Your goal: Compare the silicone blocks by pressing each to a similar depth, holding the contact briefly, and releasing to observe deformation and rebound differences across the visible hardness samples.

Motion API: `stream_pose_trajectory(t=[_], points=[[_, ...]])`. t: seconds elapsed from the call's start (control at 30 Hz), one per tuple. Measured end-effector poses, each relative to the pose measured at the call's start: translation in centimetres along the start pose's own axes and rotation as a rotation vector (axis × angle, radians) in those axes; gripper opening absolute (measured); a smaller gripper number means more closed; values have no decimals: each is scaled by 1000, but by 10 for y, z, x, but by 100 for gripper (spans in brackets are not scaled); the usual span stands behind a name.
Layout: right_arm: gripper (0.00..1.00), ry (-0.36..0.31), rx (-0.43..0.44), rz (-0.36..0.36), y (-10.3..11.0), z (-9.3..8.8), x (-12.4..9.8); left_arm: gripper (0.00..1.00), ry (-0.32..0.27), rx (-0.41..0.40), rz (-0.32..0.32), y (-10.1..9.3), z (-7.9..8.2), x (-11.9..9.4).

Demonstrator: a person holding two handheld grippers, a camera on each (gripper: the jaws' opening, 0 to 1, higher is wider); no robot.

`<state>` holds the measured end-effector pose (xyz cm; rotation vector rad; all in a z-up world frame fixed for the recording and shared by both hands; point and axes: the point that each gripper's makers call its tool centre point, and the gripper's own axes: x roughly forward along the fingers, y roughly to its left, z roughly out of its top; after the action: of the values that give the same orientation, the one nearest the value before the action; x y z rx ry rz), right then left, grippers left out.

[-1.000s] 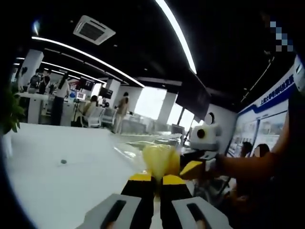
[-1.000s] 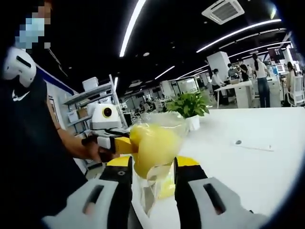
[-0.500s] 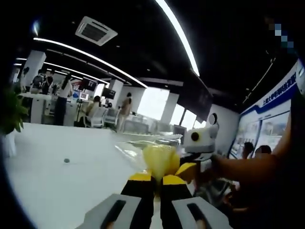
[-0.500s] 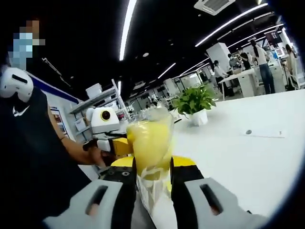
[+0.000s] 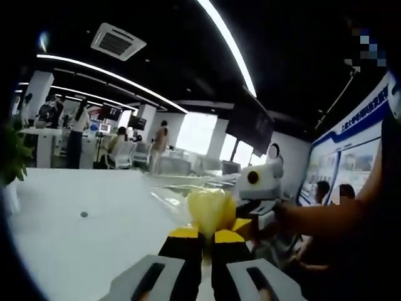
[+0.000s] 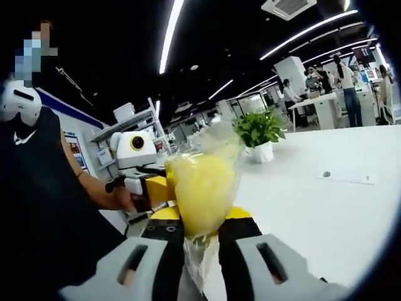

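Observation:
A soft yellow silicone block (image 6: 203,188) sits inside a clear plastic bag (image 6: 200,263), held up off the table. My right gripper (image 6: 202,227) is shut on the bag just under the block, its yellow-tipped jaws close together. In the left gripper view the same yellow block (image 5: 211,210) stands right above my left gripper (image 5: 207,234), whose jaws are pinched almost together on the bag's edge. The right gripper (image 5: 243,224) comes in from the right and meets the block. From the right gripper view, the left gripper (image 6: 156,188) touches the block's left side, held by a hand.
A white table (image 5: 69,251) spreads below, with a small dark dot (image 5: 83,214) on it. A potted plant (image 6: 258,132) and a paper sheet (image 6: 348,179) lie on the table (image 6: 313,219). The person's arm (image 5: 326,219) and dark clothing stand close. Shelves (image 6: 125,125) and desks with people are far back.
My right gripper's jaws have drawn closer together on the bag under the yellow block. The left gripper keeps its pinch. Both views shifted slightly with the hands.

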<state>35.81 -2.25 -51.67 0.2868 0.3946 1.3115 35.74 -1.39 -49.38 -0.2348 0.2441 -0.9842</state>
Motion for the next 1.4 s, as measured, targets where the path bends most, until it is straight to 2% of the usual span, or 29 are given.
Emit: stream_pose_trajectory(t=[0.13, 0.2, 0.3, 0.33, 0.4, 0.67, 1.0, 1.2, 1.27, 1.4], points=[[8, 8, -9, 7, 3, 1, 2, 2, 14, 28, 21, -2, 0, -3], [5, 32, -113, -32, -2, -2, 6, 2, 32, 47, 48, 4, -4, -4], [2, 39, -76, -29, -3, -3, 10, 2, 15, -16, 51, 9, -6, -6], [1, 42, -94, -31, -2, -4, 10, 2, 19, -5, 51, 11, -7, -7], [0, 52, -67, -31, -1, -6, 10, 3, 22, -6, 52, 9, -8, -8], [0, 59, -73, -28, 3, -8, 3, 4, 28, -1, 37, 3, -9, -5], [0, 50, -35, -24, 5, -4, 5, 5, 33, 0, 25, 2, -4, -8], [0, 52, -45, -24, 8, -4, 3, 6, 27, -20, 20, 0, -5, -8], [0, 49, -32, -29, 7, -4, 3, 5, 25, 8, 27, 0, -4, -8], [0, 42, -32, -27, 7, -1, 3, 3, 28, 7, 28, 0, -2, -7]])
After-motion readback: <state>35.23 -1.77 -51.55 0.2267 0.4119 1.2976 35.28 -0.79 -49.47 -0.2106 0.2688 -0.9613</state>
